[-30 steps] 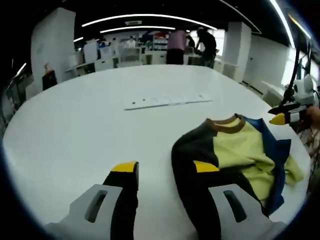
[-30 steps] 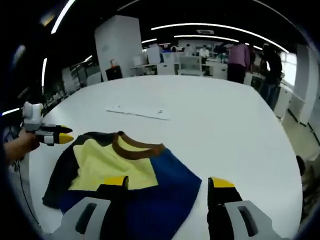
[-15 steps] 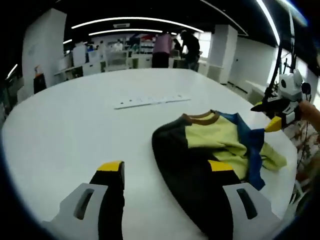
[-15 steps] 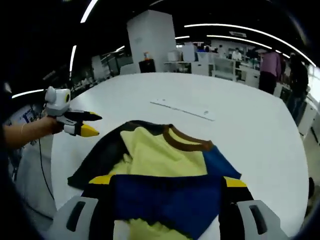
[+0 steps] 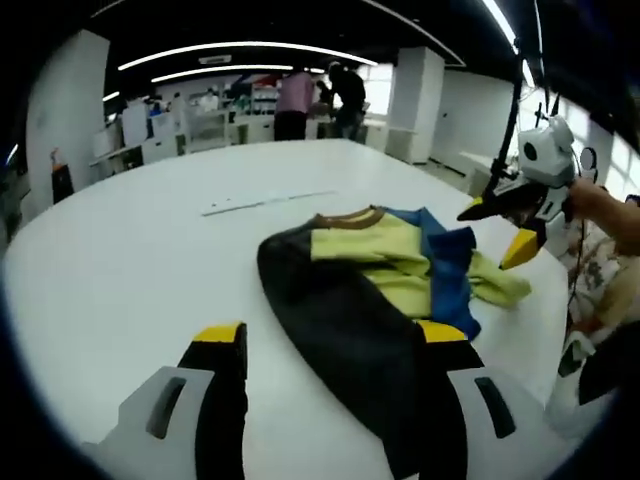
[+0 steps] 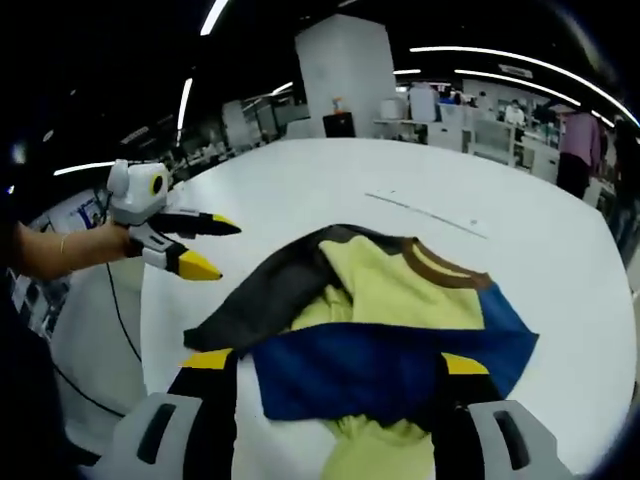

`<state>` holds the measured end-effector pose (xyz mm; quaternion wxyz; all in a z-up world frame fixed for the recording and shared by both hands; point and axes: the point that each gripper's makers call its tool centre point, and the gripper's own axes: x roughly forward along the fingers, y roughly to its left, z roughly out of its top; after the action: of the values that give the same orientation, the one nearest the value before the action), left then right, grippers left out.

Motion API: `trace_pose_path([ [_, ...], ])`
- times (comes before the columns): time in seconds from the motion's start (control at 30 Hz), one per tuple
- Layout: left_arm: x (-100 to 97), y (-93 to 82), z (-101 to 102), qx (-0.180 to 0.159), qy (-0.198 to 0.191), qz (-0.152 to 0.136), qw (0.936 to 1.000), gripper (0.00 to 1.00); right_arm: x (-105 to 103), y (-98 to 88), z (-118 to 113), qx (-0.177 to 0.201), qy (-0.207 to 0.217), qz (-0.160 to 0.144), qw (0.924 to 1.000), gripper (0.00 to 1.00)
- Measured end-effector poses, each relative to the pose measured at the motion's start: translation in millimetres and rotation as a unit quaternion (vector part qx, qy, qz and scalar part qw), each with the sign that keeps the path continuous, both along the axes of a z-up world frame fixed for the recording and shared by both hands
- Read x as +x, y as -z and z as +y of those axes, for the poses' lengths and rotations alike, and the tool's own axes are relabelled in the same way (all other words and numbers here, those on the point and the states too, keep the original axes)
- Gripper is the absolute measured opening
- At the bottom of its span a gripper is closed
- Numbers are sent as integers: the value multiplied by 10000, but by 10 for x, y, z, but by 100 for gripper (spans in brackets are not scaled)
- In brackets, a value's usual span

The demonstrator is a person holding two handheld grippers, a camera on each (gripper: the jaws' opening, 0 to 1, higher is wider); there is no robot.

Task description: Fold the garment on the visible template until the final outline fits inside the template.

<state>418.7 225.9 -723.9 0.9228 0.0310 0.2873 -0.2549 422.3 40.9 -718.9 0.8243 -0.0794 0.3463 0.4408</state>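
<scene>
Garment [image 6: 400,330] rumpled on white table [image 5: 150,240], partly folded, blue sleeve thrown across; folding left. Left gripper [image 5: 330,340] and right gripper [image 6: 335,365] jaws wide, empty.

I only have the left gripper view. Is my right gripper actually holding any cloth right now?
Observer: No. In the right gripper view, the right gripper has its jaws wide apart. The blue panel of the garment lies loose between them.
Operator: Anything closer to that camera than the blue?
Observer: Yes, a bunched fold of yellow fabric sticks out from under the blue panel toward the camera.
Operator: And how does my left gripper look from there?
Observer: The left gripper is open. It is beside the dark sleeve but apart from it.
</scene>
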Motion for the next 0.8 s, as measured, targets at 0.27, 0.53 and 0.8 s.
trace_pose_path([
  [0.27,-365,85,-55,-51,78,55,9999,59,-283,128,89,-104,-387,96,9992,69],
  [0.53,-700,206,-73,98,329,75,9994,54,-537,292,165,-231,-751,230,9966,47],
  [0.8,-881,302,-149,66,519,153,9985,45,-713,517,216,-423,-988,261,9939,34],
])
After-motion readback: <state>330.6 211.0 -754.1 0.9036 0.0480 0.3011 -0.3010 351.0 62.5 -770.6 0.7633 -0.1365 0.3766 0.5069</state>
